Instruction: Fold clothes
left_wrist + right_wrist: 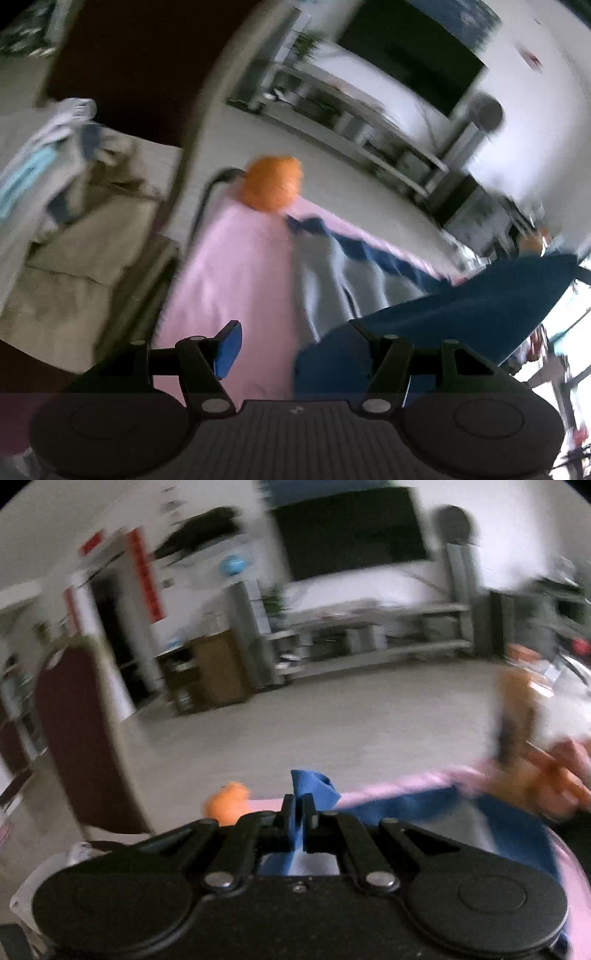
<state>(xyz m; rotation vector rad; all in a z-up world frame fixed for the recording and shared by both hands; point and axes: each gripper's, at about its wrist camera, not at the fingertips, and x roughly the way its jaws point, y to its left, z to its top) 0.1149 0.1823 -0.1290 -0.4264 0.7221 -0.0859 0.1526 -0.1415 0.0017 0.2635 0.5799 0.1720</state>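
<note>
left gripper [295, 339] black, ribbed housing, round discs, silver pivot screws, blue pad, right gripper [299, 808] matte black linkage arms

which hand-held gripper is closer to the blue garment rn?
Right. The right hand-held gripper is shut on a fold of the blue fabric garment, pinched between its fingers. The left hand-held gripper stands open over the pink cloth cover, the garment beside its right finger.

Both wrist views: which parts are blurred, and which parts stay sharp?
Left wrist view: the room, the orange ball and the blue garment are smeared; the left tongs stay sharp. Right wrist view: the whole room is streaked; the right tongs, shut on blue cloth, stay sharp.
</note>
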